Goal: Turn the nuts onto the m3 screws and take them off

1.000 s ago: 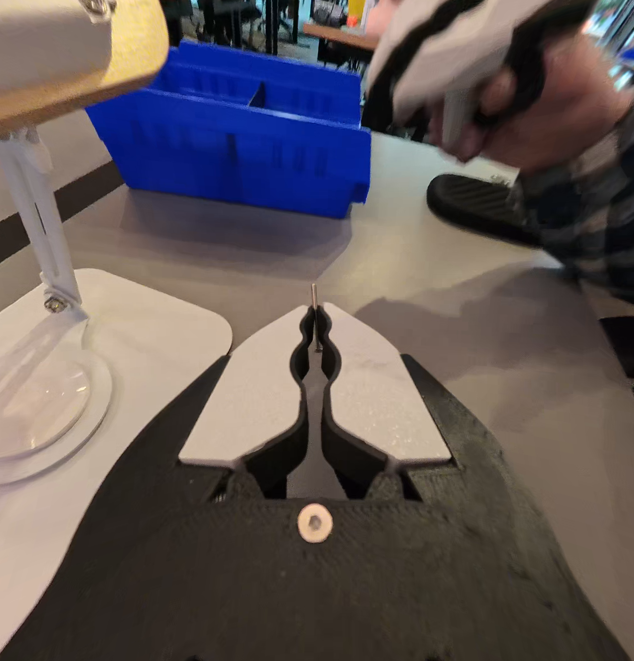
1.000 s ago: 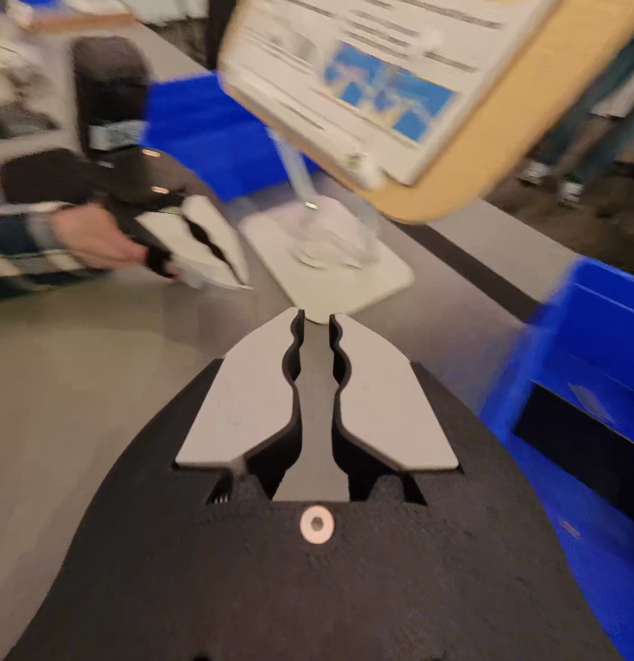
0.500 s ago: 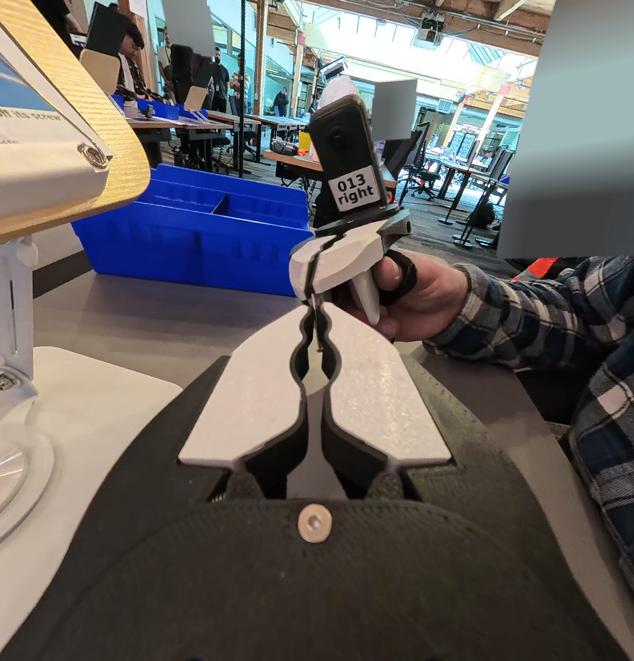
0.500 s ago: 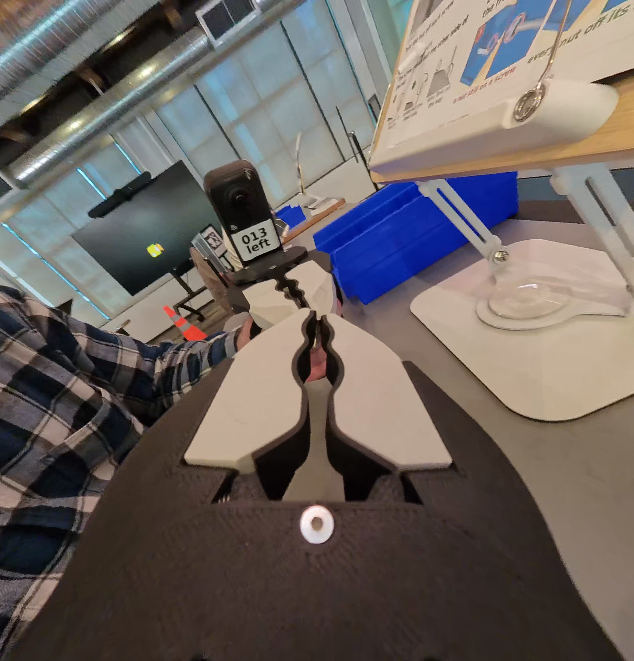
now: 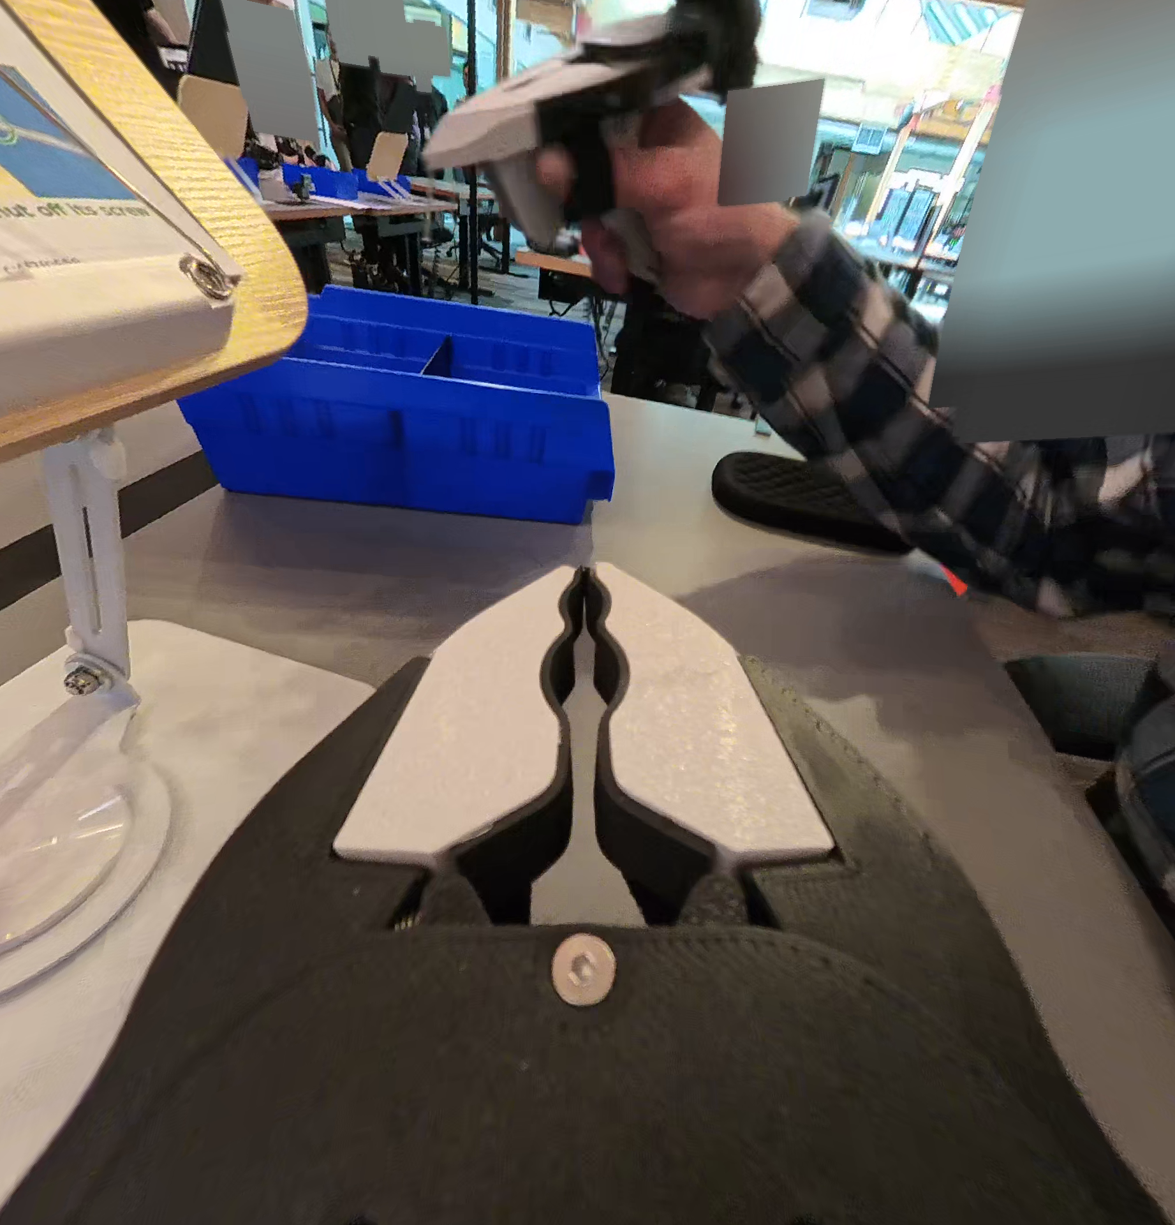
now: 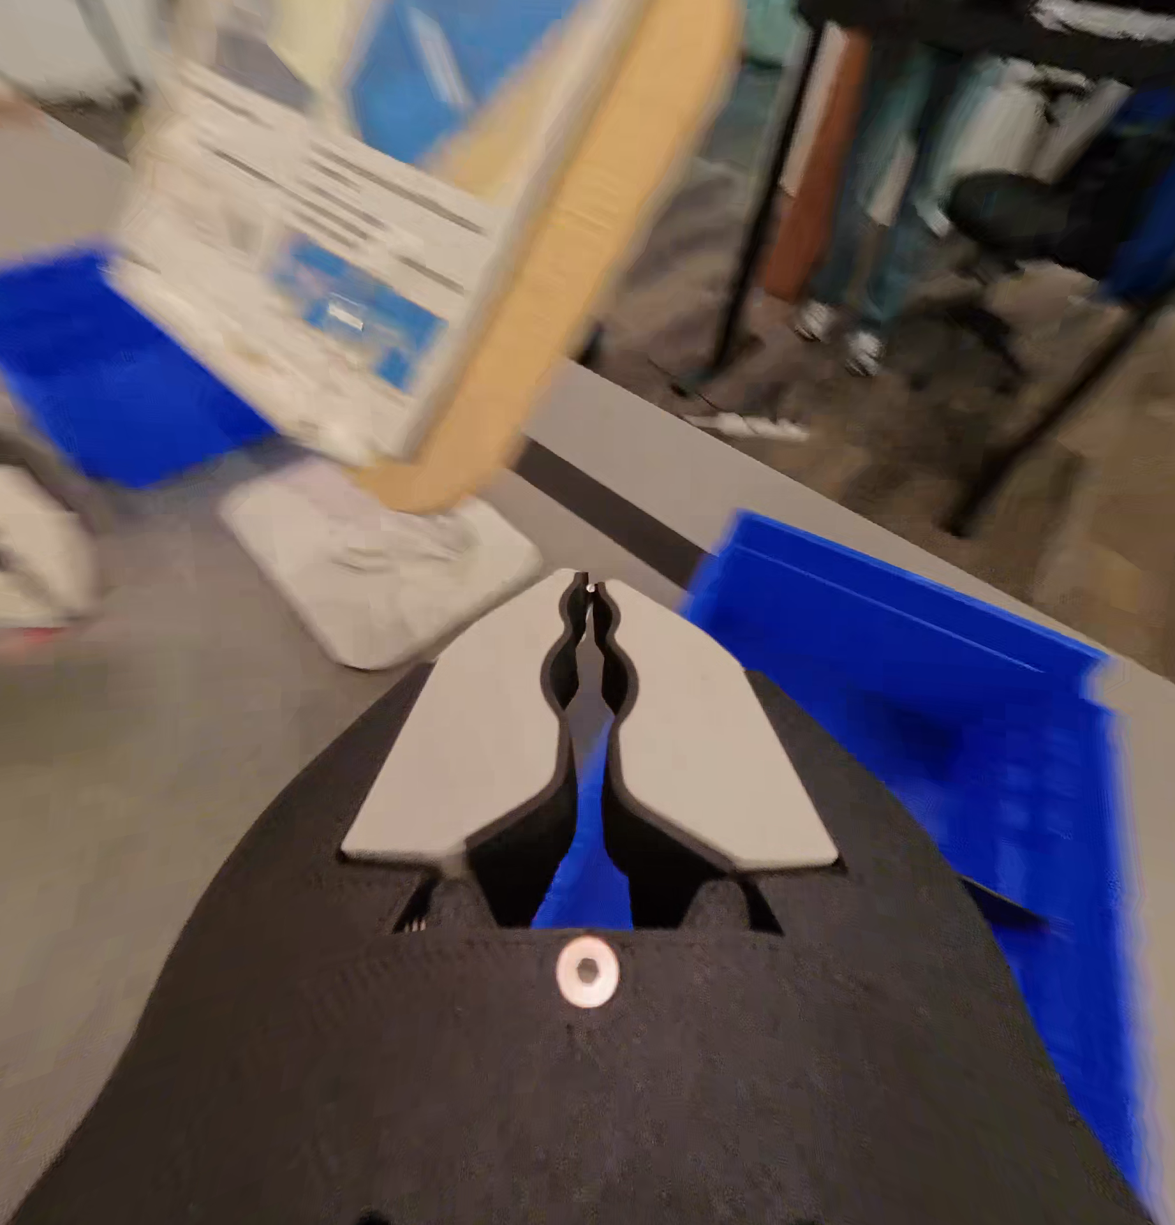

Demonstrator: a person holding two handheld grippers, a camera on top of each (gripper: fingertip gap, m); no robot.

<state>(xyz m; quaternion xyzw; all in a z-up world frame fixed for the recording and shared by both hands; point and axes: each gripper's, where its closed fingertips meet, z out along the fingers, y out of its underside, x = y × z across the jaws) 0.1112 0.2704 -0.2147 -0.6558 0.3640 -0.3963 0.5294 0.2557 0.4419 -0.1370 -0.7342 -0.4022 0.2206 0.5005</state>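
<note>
The right gripper (image 6: 589,590) has its fingers drawn together on a tiny silvery piece (image 6: 591,587) at the very tips, above the near corner of a blue bin (image 6: 903,676) on the grey table (image 6: 108,762). The left gripper (image 5: 585,575) is pressed together low over the table; a thin pale sliver juts at its tips, too blurred to identify. A white stand base (image 5: 227,702) lies left, a second blue bin (image 5: 399,431) beyond.

An open workshop — rows of worktables (image 5: 386,205), blue parts bins (image 5: 399,424), standing instruction board (image 5: 108,219).
</note>
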